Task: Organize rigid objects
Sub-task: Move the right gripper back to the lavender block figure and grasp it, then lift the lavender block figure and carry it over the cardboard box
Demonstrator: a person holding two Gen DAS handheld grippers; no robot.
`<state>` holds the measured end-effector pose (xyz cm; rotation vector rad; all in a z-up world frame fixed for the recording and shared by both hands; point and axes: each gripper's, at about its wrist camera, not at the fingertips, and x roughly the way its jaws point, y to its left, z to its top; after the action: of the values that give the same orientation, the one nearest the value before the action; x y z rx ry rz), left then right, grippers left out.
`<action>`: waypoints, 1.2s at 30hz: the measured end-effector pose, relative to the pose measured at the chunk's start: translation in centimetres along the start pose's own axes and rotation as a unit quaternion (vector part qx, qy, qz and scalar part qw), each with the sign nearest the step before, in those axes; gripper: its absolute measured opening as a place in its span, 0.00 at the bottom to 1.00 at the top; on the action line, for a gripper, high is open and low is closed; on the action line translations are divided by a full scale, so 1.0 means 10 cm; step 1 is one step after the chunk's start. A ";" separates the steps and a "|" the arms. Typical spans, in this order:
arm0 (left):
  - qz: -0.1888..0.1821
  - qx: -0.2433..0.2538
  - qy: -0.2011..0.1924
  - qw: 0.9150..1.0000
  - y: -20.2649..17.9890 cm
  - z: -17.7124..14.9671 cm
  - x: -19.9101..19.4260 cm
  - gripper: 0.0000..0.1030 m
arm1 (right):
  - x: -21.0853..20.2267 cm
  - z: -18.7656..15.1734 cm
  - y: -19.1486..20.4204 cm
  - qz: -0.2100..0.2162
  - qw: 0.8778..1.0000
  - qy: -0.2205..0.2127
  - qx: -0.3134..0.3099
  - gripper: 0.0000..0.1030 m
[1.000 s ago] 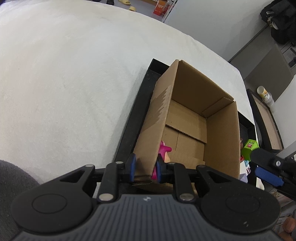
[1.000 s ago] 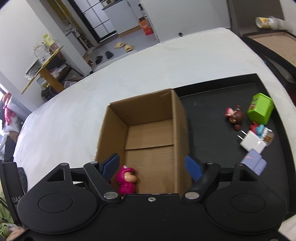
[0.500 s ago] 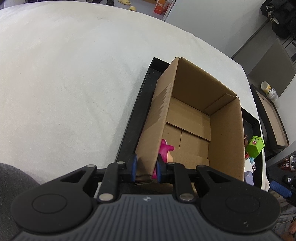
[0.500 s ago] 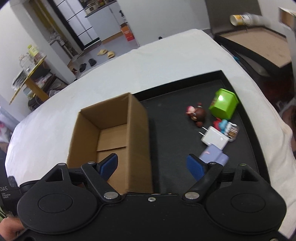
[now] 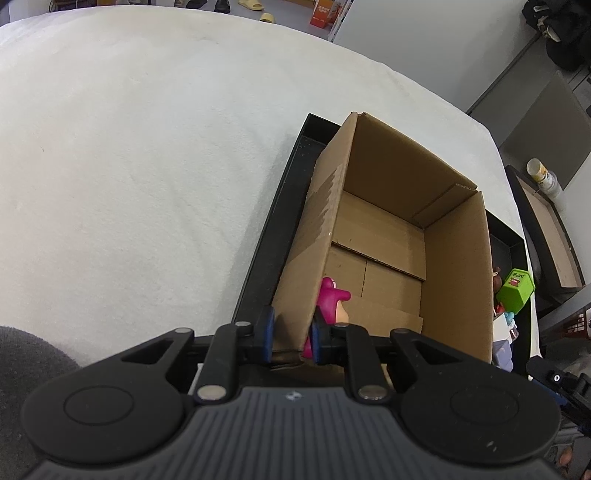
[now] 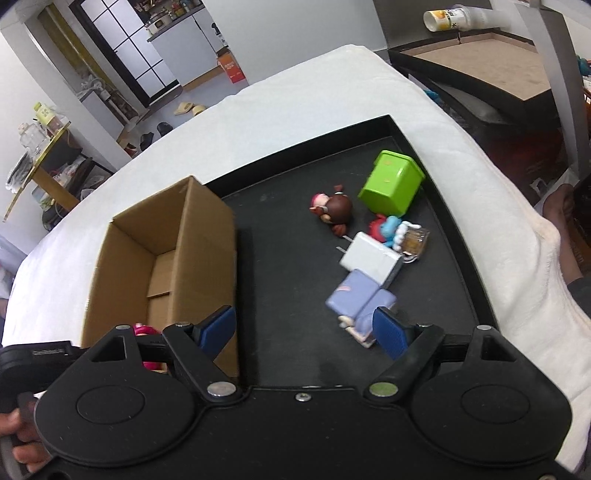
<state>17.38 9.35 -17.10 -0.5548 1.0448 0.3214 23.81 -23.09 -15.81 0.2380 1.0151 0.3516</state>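
Note:
An open cardboard box (image 5: 388,236) (image 6: 162,254) stands on the left part of a black tray (image 6: 291,280) (image 5: 269,236). My left gripper (image 5: 291,338) is shut on the box's near wall. A pink toy figure (image 5: 330,301) (image 6: 146,330) lies inside the box at its near end. My right gripper (image 6: 306,332) hangs open over the tray, right of the box, nothing between its fingers. Just beyond its right finger lies a lilac toy (image 6: 360,299). Farther on are a white charger (image 6: 369,256), a brown figure (image 6: 334,210), a green box (image 6: 391,182) (image 5: 515,291) and a small red-and-blue toy (image 6: 388,227).
The tray sits on a white cloth-covered surface (image 5: 129,147) (image 6: 498,236). A second dark tray (image 6: 480,70) with a bottle (image 6: 450,18) stands beyond the far right edge. A person's hand (image 6: 22,439) holds the left gripper's handle at the lower left.
My right gripper has swung right and down, from over the box to over the tray near the lilac toy. The left gripper has stayed clamped on the box wall.

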 end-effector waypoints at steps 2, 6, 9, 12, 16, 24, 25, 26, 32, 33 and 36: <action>0.003 0.001 0.001 1.000 -0.01 0.00 0.00 0.17 | 0.04 -0.01 -0.07 -0.005 1.000 -0.002 0.002 0.78; 0.011 0.006 0.001 1.000 -0.05 -0.01 0.02 0.17 | 0.13 -0.05 -0.23 -0.017 1.000 -0.004 0.025 0.77; 0.016 0.007 0.003 1.000 -0.06 0.00 0.03 0.17 | 0.23 -0.09 -0.34 -0.021 0.998 -0.008 0.059 0.75; 0.024 0.011 0.004 1.000 -0.08 0.00 0.05 0.17 | 0.34 -0.12 -0.40 -0.031 0.995 -0.013 0.090 0.74; 0.030 0.012 0.006 0.999 -0.09 0.00 0.07 0.17 | 0.45 -0.13 -0.41 -0.046 0.993 -0.017 0.109 0.74; 0.042 0.009 0.018 0.999 -0.12 0.03 0.14 0.17 | 0.60 -0.10 -0.40 -0.074 0.990 -0.014 0.119 0.65; 0.043 0.009 0.018 0.999 -0.13 0.03 0.14 0.17 | 0.61 -0.09 -0.40 -0.079 0.990 -0.012 0.120 0.63; 0.044 0.011 0.018 0.999 -0.13 0.03 0.15 0.17 | 0.62 -0.08 -0.38 -0.086 0.989 -0.011 0.117 0.57; 0.048 0.013 0.018 0.999 -0.16 0.03 0.19 0.17 | 0.69 -0.06 -0.30 -0.120 0.988 -0.009 0.098 0.50; 0.047 0.012 0.017 0.999 -0.15 0.02 0.19 0.17 | 0.68 -0.06 -0.31 -0.120 0.988 -0.009 0.099 0.48; 0.044 0.012 0.016 0.999 -0.14 0.01 0.19 0.17 | 0.62 -0.07 -0.31 -0.113 0.989 -0.009 0.097 0.43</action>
<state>19.05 8.26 -18.32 -0.4937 1.1059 0.3780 26.77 -23.43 -22.13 0.2973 1.0467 0.0438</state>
